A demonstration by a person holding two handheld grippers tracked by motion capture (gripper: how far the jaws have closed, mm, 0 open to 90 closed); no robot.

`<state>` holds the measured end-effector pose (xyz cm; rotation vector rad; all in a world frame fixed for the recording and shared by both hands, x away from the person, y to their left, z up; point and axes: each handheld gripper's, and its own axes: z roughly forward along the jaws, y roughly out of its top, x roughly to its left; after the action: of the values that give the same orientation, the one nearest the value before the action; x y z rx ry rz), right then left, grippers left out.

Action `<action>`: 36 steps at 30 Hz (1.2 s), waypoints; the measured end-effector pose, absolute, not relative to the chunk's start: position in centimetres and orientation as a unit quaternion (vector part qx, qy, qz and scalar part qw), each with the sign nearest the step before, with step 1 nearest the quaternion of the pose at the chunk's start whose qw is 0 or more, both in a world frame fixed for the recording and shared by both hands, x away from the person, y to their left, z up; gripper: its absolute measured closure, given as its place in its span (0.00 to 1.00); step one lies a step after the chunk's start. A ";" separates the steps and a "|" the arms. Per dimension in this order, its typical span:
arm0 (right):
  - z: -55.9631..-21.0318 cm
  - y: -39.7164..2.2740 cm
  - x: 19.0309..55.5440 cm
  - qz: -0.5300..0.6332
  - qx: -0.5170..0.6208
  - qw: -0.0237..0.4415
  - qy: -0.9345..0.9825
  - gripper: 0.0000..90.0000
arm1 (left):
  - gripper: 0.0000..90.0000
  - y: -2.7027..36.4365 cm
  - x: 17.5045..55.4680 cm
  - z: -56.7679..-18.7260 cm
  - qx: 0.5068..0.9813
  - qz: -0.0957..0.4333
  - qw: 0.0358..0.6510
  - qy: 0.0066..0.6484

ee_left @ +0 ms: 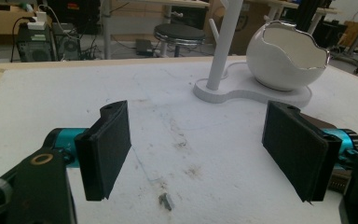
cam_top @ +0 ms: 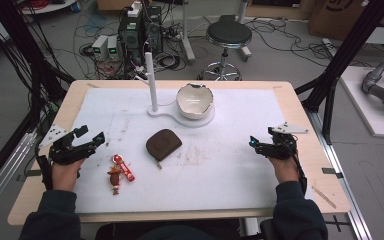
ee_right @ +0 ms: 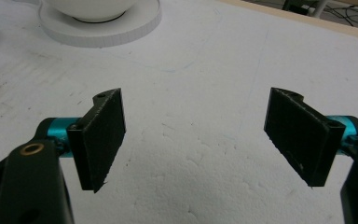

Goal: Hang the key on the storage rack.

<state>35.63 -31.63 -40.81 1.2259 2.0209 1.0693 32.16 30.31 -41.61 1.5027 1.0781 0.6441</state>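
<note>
Currently spread wide and empty at both claws: left gripper over the near-left of the foam mat, right gripper over the near-right, well apart from everything. Flat black pads, ribbed, on teal stubs.

Just right of the left gripper: a red candy bar and a small figurine side by side, touching or nearly so; cannot tell which. Toward the middle, a brown pouch.

Likely trouble:
- Could skid the glossy, slick wrapper out sideways under a skewed pinch.
- Might nudge the lumpy, irregular figurine while reaching for its neighbour.
- Might gouge the soft, pitted, already stained foam by dropping too low.
- Could fold the rounded, limp-looking pouch in a squeeze.

At the far middle, a glazed egg-shaped bowl, jagged-rimmed, on a white stand: hard, smooth, chippable if knocked.
</note>
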 end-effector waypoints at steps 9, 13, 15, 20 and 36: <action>-40.7 -31.8 35.4 0.403 0.456 0.271 0.746 0.23 | 0.26 30.2 32.4 -41.6 0.634 0.271 0.557 0.463; -40.6 -31.6 35.3 0.399 0.452 0.274 0.749 0.23 | 0.26 30.2 32.2 -41.5 0.636 0.273 0.556 0.461; -40.6 -31.6 35.3 0.399 0.452 0.275 0.749 0.23 | 0.26 30.2 32.2 -41.5 0.637 0.271 0.556 0.461; -40.6 -31.5 35.0 0.400 0.453 0.275 0.748 0.23 | 0.28 30.0 31.7 -41.5 0.642 0.266 0.548 0.466; -40.6 -31.5 35.1 0.402 0.454 0.273 0.747 0.23 | 0.41 28.0 29.3 -42.4 0.695 0.191 0.502 0.478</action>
<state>35.09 -31.52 -40.63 1.2232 2.0099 1.0812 29.26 28.01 -42.37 1.6802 1.1556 0.4608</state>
